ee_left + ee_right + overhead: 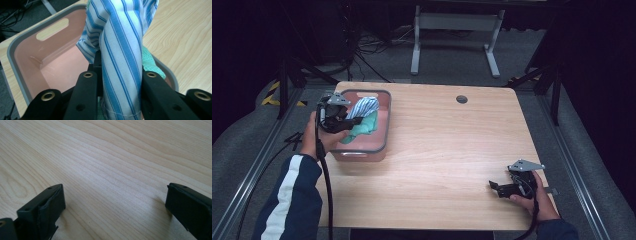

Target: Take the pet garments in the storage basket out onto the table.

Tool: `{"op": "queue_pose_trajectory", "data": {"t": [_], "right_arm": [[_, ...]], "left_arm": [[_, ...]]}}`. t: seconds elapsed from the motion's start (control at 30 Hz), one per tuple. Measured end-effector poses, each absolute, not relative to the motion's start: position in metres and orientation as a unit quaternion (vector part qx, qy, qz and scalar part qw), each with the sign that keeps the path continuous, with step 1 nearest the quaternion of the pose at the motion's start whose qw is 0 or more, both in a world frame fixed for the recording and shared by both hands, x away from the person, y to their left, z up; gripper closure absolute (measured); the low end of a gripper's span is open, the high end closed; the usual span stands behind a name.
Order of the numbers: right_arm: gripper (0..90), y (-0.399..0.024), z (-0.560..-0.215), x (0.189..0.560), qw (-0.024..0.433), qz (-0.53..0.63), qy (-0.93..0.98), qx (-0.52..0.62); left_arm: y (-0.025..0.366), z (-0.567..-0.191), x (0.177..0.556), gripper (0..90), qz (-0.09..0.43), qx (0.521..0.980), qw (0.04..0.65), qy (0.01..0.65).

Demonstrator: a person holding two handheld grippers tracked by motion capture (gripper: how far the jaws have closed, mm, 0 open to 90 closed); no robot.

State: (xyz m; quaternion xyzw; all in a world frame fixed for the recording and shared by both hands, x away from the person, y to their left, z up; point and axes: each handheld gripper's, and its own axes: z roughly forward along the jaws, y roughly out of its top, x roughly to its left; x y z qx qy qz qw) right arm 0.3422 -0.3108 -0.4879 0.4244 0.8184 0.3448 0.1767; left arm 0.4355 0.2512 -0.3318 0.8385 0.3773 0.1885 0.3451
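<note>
A blue-and-white striped cloth point(122, 50) hangs bunched between the jaws of my left gripper point(120, 75), which is shut on it above a pink bin point(27, 60). From above, the left gripper point(346, 121) holds the striped cloth point(363, 106) over the pink bin point(384, 125) at the table's left. A green cloth point(364, 127) lies in the bin under it, and the green cloth point(151, 63) peeks out at the right of the stripes. My right gripper point(494, 186) rests open on the wooden table point(447, 150) near the front right, with nothing between its jaws point(113, 200).
The bin has a grey rim point(11, 50) and a handle slot point(52, 29) in its far wall. A dark round hole point(461, 99) sits in the tabletop at the back. A grey metal frame point(457, 30) stands on the floor beyond the table.
</note>
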Motion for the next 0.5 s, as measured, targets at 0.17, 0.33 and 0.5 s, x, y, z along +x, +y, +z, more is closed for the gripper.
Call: {"op": "queue_pose_trajectory", "data": {"t": [0.17,0.33,0.5], "right_arm": [[2.9,-0.311,-0.488,0.342,0.177,0.344,0.819,0.424],[2.9,-0.311,-0.488,0.342,0.176,0.345,0.818,0.425],[2.9,-0.311,-0.488,0.342,0.176,0.345,0.818,0.426]], "left_arm": [[0.245,-0.324,0.432,75.6,0.19,0.839,0.353,0.368],[0.237,-0.32,0.428,75.6,0.188,0.839,0.363,0.36],[0.229,-0.316,0.426,75.7,0.191,0.844,0.365,0.344]]}}
